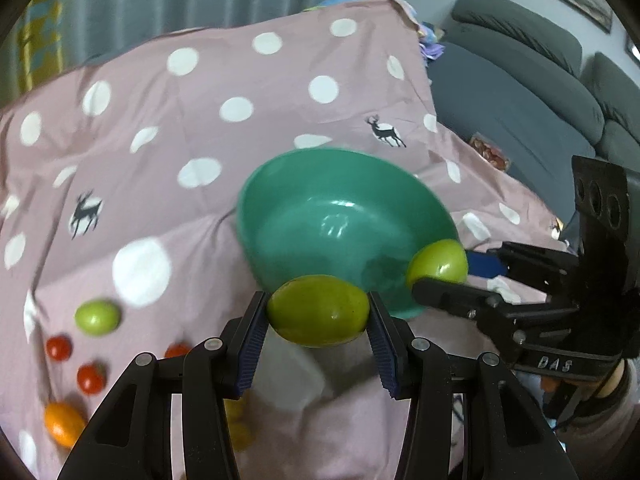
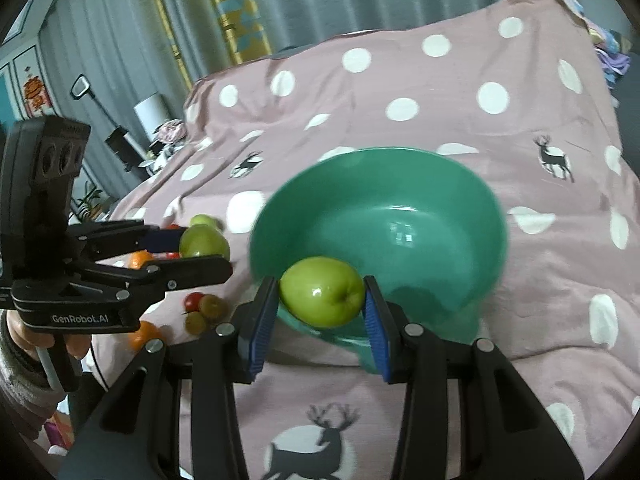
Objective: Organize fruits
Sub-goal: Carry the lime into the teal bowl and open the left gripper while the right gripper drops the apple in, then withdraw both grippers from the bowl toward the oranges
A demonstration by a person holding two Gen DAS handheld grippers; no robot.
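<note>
My left gripper (image 1: 318, 314) is shut on a green apple (image 1: 318, 311), held just in front of the near rim of an empty green bowl (image 1: 344, 216). My right gripper (image 2: 321, 300) is shut on a second green apple (image 2: 322, 297), held over the near rim of the same bowl (image 2: 400, 224). Each gripper shows in the other's view with its apple: the right one (image 1: 438, 268) at the bowl's right edge, the left one (image 2: 204, 246) left of the bowl.
A pink dotted cloth (image 1: 200, 120) covers the surface. Left of the bowl lie a third green apple (image 1: 97, 317), red tomatoes (image 1: 91, 378), an orange (image 1: 62, 424) and small yellowish fruits (image 2: 204, 312). A grey sofa (image 1: 540, 92) stands at the right.
</note>
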